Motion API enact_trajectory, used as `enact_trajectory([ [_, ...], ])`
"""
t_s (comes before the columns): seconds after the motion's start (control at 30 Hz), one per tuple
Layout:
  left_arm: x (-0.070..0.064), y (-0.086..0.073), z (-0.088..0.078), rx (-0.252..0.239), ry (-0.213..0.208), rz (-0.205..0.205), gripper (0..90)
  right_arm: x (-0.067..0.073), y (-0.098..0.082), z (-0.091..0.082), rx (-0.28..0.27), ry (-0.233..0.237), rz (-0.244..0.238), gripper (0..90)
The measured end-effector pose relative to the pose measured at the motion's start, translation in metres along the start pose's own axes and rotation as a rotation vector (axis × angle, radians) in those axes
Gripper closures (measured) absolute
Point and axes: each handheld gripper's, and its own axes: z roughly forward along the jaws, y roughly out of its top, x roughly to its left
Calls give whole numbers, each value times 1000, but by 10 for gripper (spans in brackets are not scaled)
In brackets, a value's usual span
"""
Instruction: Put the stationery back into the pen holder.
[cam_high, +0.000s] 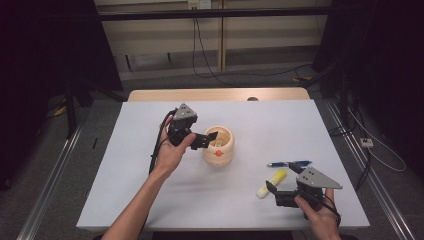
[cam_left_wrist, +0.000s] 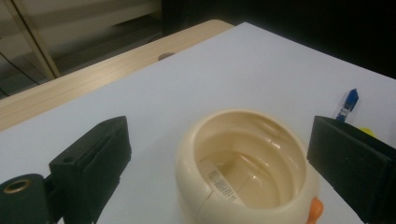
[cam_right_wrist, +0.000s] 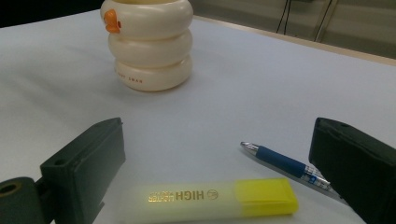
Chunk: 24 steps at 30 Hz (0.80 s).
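The left gripper (cam_high: 209, 138) hovers above the cream holder (cam_high: 219, 145) near the middle of the white table (cam_high: 150, 200), its 2 jaws spread wide with nothing between them. In the left gripper view the holder's open mouth (cam_left_wrist: 247, 163) sits below and between the jaws, with something pale lying inside. At the near right, the right gripper (cam_high: 272, 189) rests low with jaws apart, just beside the yellow highlighter (cam_right_wrist: 210, 198); the blue pen (cam_right_wrist: 285, 164) lies just beyond it.
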Motion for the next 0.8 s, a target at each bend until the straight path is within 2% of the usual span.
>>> enact_trajectory([
  [0.13, -1, -3, -9, 18, 10, 10, 62, 0, 0, 0, 1, 0, -1, 32],
  [0.43, -1, -14, -30, 23, 72, 14, 62, 0, 0, 0, 3, 1, 1, 32],
  [0.63, -2, -27, -39, 63, 65, 18, 62, 0, 0, 1, 5, 0, 4, 32],
  [0.8, -2, -40, -46, 77, 80, 13, 62, 0, 0, 1, 8, -2, 5, 32],
])
